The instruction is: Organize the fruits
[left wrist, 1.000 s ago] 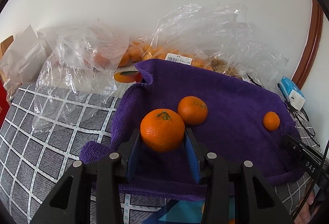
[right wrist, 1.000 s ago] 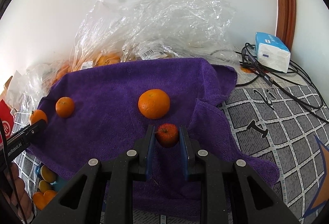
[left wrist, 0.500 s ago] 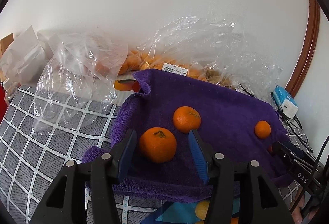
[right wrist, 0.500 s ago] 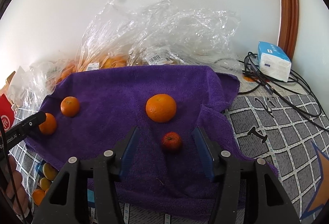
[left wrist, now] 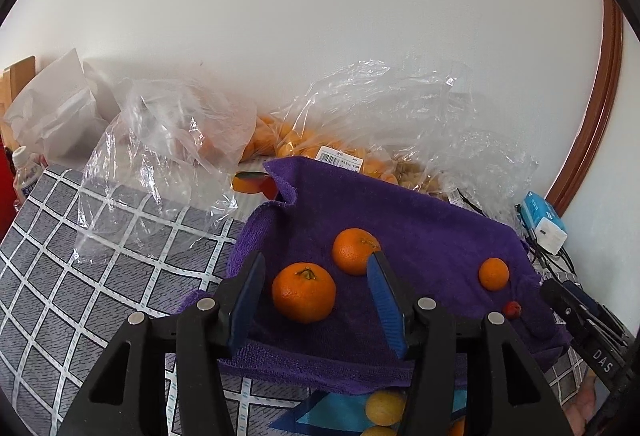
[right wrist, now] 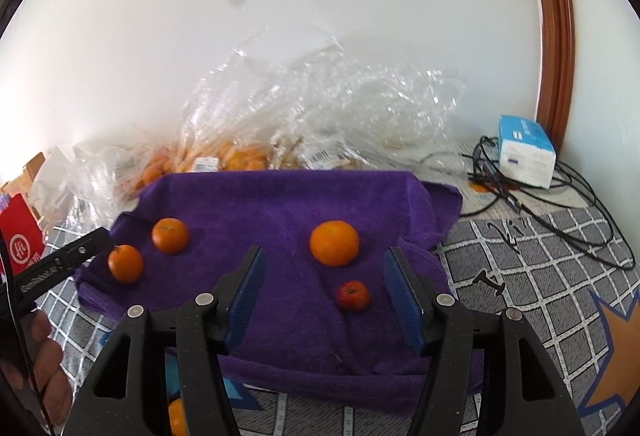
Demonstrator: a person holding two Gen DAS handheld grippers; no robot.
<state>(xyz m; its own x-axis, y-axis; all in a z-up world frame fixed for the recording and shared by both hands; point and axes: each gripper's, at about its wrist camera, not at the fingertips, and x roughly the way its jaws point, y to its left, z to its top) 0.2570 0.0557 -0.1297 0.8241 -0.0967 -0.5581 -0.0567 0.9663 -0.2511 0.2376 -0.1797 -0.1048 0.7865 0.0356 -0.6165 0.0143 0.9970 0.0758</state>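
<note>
Left gripper [left wrist: 314, 300]: jaws spread, pinching nothing; the stemmed mandarin [left wrist: 304, 292] lies between the blue pads, clear of both, resting on the towel.
Right gripper [right wrist: 324, 294]: jaws spread and, within the last half second, opened a little further; the small red fruit [right wrist: 353, 296] sits free on the towel between them, nearer the right-hand pad.
Purple towel [right wrist: 280, 204]: sorting surface; it bears four fruits in a loose row, including a second mandarin [left wrist: 355, 251] and a larger orange [right wrist: 334, 243].
Clear bags [left wrist: 360, 140]: far edge, against the wall, holding more orange fruit.
Step in hand: release complete on both sides; each fruit appears delivered.
Next move: probably withdraw both grippers upward without nudging the round fruits, then reach to the bags for further pieces.
Change from one second ago: both grippers then clamped these same fruits; both now stand open, and each view sits higher and further back.
</note>
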